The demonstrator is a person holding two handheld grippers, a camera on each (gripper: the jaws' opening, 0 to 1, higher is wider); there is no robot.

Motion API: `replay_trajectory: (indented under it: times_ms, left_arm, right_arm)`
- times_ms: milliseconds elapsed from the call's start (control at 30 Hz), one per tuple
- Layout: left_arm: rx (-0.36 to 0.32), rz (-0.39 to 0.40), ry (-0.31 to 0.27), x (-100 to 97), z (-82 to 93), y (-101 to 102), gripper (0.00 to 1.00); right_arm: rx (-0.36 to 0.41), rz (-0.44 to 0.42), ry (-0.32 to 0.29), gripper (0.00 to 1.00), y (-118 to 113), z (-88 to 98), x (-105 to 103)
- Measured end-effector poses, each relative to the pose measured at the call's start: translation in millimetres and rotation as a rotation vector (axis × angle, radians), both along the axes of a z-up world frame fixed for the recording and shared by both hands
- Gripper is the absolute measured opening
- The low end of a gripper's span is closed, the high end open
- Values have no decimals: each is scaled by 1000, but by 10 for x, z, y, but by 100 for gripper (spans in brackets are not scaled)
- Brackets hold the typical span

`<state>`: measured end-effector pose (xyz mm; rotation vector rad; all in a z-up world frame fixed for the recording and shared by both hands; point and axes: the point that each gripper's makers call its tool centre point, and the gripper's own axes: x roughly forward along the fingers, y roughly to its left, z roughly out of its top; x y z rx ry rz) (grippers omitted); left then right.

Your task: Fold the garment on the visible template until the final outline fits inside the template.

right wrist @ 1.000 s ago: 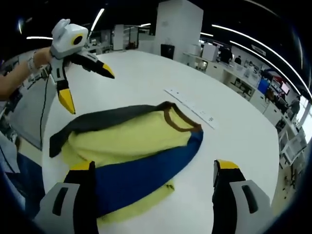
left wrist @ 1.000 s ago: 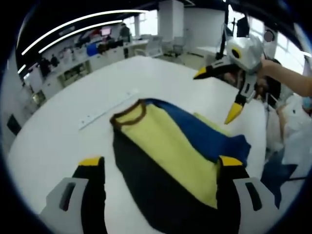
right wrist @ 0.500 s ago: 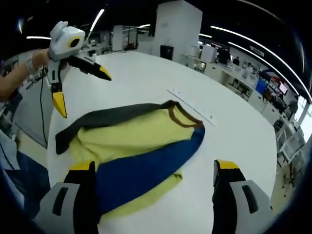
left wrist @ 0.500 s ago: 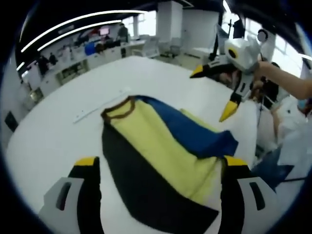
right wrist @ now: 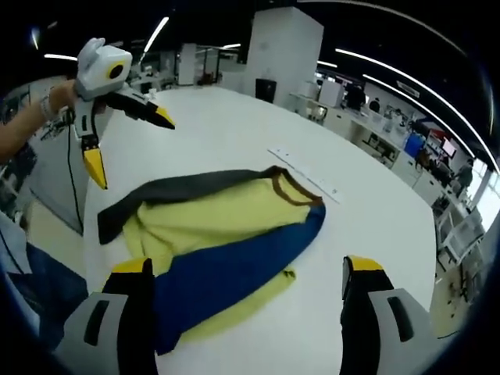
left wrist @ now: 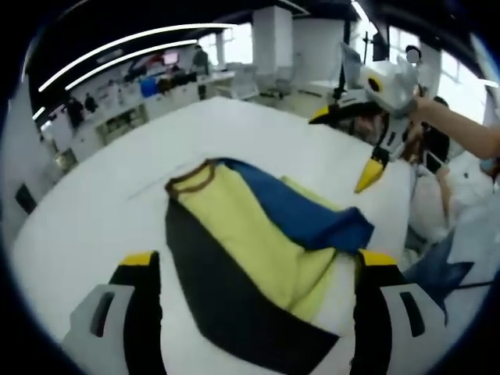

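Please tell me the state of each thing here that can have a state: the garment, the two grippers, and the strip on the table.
garment: folded lengthwise, lying flat on the table, brown collar showing.
left gripper: open, raised above the table, holding nothing.
right gripper: open, raised above the table, holding nothing.
white strip: flat on the table, beside the collar.

The yellow, blue and dark grey knit garment with a brown collar [left wrist: 258, 250] [right wrist: 219, 234] lay partly folded lengthwise, flat on the white table [left wrist: 101, 211].

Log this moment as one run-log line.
garment: folded lengthwise on table | left hand-held gripper: open, raised, empty | right hand-held gripper: open, raised, empty
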<state>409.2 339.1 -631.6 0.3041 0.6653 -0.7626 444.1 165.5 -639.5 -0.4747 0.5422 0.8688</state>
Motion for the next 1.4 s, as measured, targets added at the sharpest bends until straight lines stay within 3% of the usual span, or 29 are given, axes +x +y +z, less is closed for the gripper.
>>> replay_trajectory:
  times_ms: [600,967,1300,1367,1400]
  left_arm:
    - [-21,28,-24,-479,67,-58,100]
    - [-50,61,-32,-680,108,-68,100]
    - [-56,82,-23,-812,53,10,100]
    - [-51,84,-35,-860,59,-6,100]
    - [-48,85,-70,-846,86,5,100]
  right_arm:
    - [33,-36,-13,100,-167,-10,-429]
    - [52,-45,-41,100,-198,3,-713]
    - [90,-54,-14,100,-169,-106,-906]
    - [100,-68,-18,100,-173,-109,-925]
    - [105,-77,-21,100,-177,-111,-936]
